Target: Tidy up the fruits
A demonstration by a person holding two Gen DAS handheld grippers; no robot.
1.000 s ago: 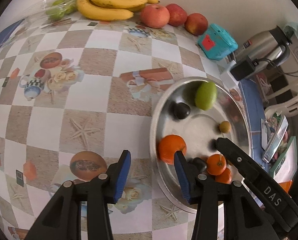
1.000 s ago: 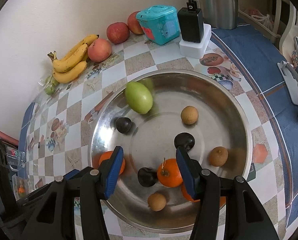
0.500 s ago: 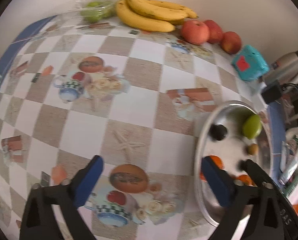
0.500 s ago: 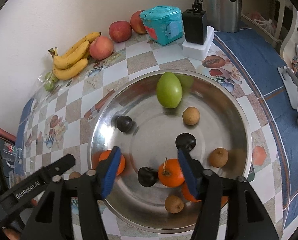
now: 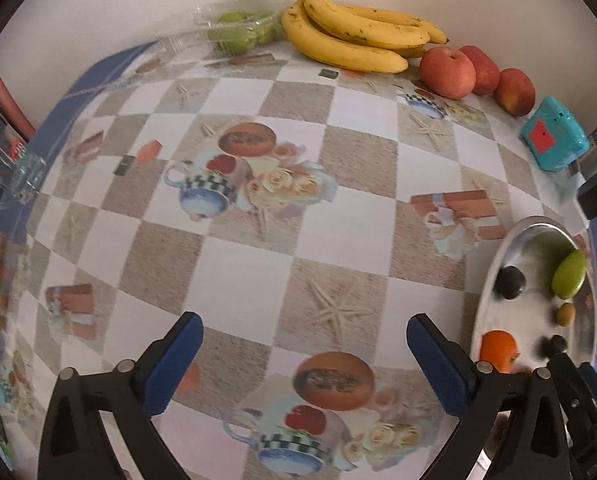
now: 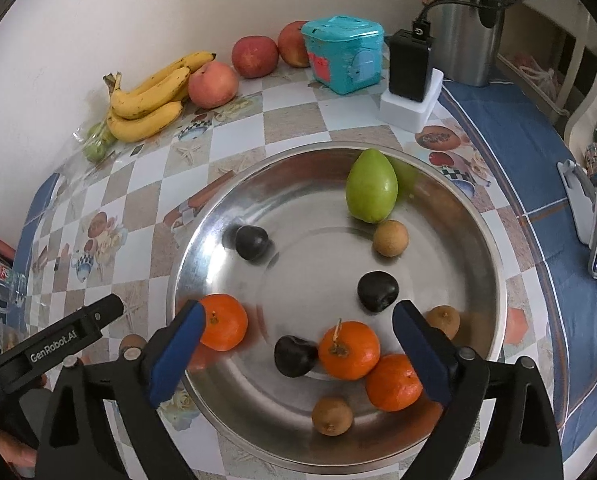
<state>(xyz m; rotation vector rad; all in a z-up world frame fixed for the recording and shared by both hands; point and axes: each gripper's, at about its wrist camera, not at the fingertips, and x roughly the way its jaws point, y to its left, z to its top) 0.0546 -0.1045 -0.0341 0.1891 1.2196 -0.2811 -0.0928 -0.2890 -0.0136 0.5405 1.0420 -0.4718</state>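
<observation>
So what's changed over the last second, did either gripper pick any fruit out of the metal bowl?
No fruit was picked. The left gripper swung away from the metal bowl over the tablecloth, opening wide and empty. The green mango rolled from the bowl's left side to its far right rim. The right gripper stayed over the bowl and opened wider; the tangerines stayed put.

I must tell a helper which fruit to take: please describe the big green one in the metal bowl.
In the round steel bowl, look at the far rim. The smooth green pear-shaped fruit lies there, far larger than the small brown fruit beside it.
</observation>
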